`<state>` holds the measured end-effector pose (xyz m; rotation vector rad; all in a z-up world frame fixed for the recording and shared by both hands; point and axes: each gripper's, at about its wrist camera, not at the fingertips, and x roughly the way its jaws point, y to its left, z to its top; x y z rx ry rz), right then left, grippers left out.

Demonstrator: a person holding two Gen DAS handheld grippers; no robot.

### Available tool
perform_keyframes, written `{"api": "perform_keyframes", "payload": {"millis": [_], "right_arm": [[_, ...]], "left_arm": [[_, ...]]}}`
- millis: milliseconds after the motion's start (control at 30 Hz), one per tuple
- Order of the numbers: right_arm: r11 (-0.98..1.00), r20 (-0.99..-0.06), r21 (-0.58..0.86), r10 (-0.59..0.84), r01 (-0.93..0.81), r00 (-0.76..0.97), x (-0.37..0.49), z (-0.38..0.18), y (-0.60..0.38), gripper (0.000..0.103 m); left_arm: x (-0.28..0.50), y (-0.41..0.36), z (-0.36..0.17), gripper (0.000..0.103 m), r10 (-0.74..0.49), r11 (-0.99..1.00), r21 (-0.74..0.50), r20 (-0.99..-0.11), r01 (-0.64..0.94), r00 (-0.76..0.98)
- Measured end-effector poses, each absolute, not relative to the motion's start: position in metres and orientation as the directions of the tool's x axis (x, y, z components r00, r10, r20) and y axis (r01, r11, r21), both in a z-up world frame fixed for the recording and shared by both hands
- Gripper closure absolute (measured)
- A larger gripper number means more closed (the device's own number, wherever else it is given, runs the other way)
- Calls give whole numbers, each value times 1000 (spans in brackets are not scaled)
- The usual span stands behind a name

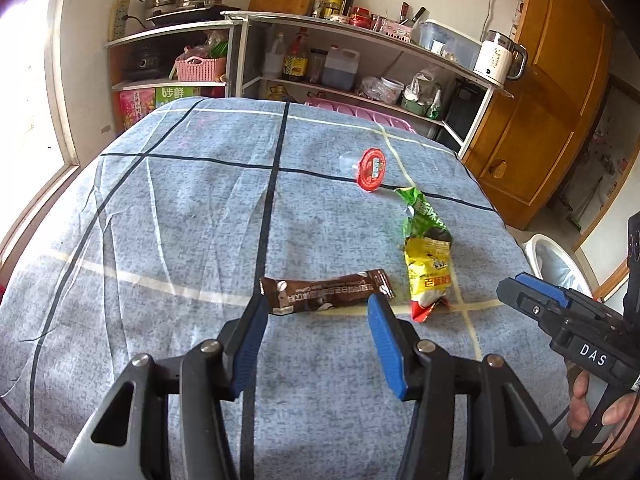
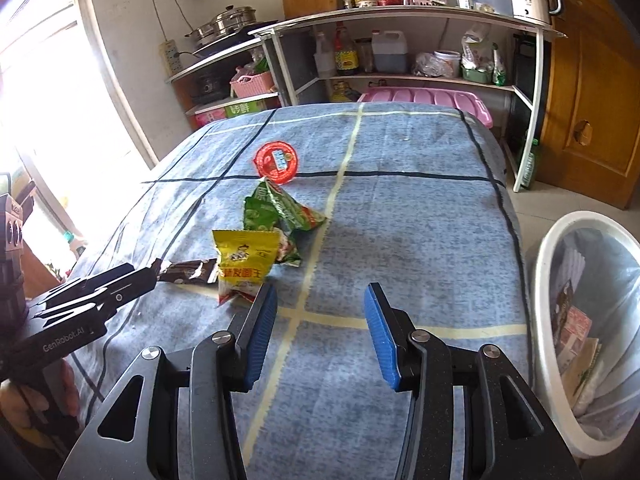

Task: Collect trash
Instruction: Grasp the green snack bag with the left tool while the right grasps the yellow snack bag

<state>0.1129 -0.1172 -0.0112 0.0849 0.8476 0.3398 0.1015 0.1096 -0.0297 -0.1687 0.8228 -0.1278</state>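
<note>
- Left wrist view: my left claw (image 1: 318,306) is spread wide and holds nothing; it hovers low over the table (image 1: 160,220), which is covered in a blue checked cloth
- The brown wrapper (image 1: 326,292) lies flat just ahead of the claw, crosswise, with its ends close to either fingertip, so I judge this to be the piece I am lining up to grab
- Ahead and to the right of the claw sits the yellow packet (image 1: 428,276), with the green packet (image 1: 424,216) touching its far end; the red-lidded cup (image 1: 370,168) lies on its side further ahead
- The right claw (image 1: 532,292) shows at the right edge, side-on
- Right wrist view: my right claw (image 2: 320,300) is also spread and empty, above bare cloth
- The yellow packet (image 2: 242,266) is just ahead of its left fingertip, the green packet (image 2: 280,216) beyond that, the red-lidded cup (image 2: 277,161) further still, and the brown wrapper (image 2: 190,272) off to the left near the left claw (image 2: 132,276)
- The white bin (image 2: 560,248) stands on the floor to the right of this claw, lined and already holding some rubbish
- Judgement: collection is partly done, four pieces remain; next I should ease the left claw forward and down, then close on the flat wrapper without bunching the cloth
</note>
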Motion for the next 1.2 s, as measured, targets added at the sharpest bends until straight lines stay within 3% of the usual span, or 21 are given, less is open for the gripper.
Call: {"api": "perform_keyframes", "payload": {"millis": [100,667,700,767,800,1200], "right_arm": [[924,-720,240,375,-297,585,120,-13,-102,45],[921,-774,209,361,-329,520,146,-39,-58,44],[923,-775,197,353,-329,524,146,-38,-58,45],[928,-773,181,339,-327,537,144,-37,-59,63],[932,-773,174,330,-319,542,144,-37,-61,65],[961,-769,170,268,-218,580,139,-34,-104,68]], "left_arm": [[105,115,-35,47,-191,976,-214,-723,48,664],[118,134,-37,47,-194,973,-229,-728,34,657],[119,134,-36,47,-193,973,-227,-729,33,657],[121,132,-35,47,-199,972,-229,-727,40,657],[123,131,-34,47,-203,972,-232,-726,44,657],[146,87,-23,46,-318,947,-274,-705,170,634]]}}
